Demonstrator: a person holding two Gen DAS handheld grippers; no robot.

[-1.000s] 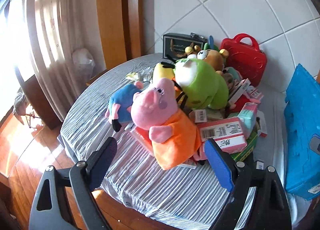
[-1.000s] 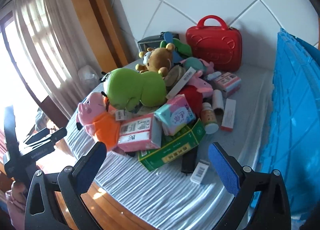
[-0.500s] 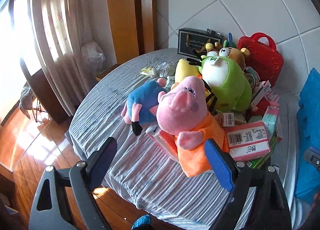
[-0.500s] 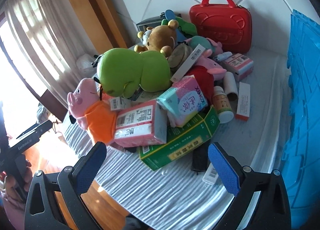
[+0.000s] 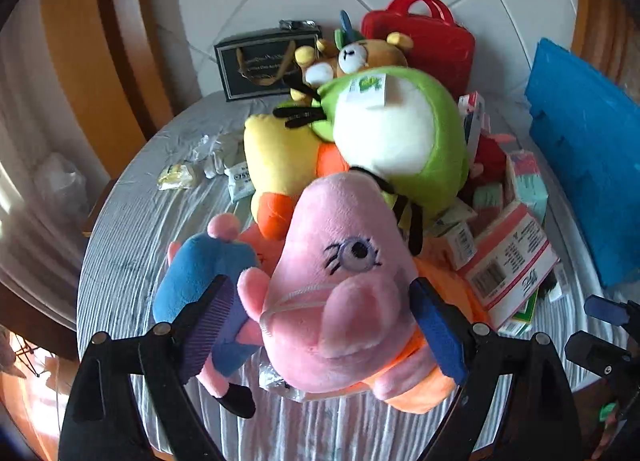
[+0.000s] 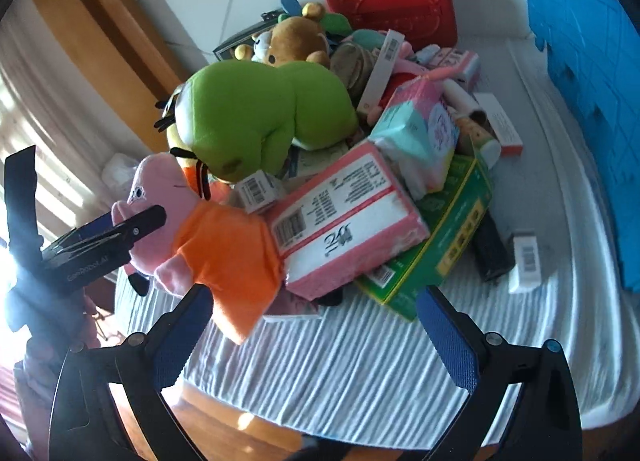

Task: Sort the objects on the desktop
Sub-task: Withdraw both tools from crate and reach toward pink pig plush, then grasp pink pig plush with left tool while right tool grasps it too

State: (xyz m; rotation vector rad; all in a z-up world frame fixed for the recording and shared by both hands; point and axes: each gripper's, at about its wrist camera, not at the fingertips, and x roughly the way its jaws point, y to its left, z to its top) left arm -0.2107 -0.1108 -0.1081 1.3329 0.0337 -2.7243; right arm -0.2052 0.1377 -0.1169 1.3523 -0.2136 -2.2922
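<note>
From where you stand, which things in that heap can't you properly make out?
- Black gift box: left view, its gold print is too small to read.
- Dark flat object: right view, half under the green carton.
- Brown bear plush: left view, body behind the green plush.

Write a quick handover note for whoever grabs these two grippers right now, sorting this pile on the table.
Left gripper: open, jaws either side of the pink pig plush, not clamped.
Right gripper: open, empty, hovering at the table's front edge.
Pile: green plush, pink tissue pack, green box and red case all heaped together; blue bin on the right.
Done: nothing visibly sorted. Left: the whole pile, probably the pig first.
</note>
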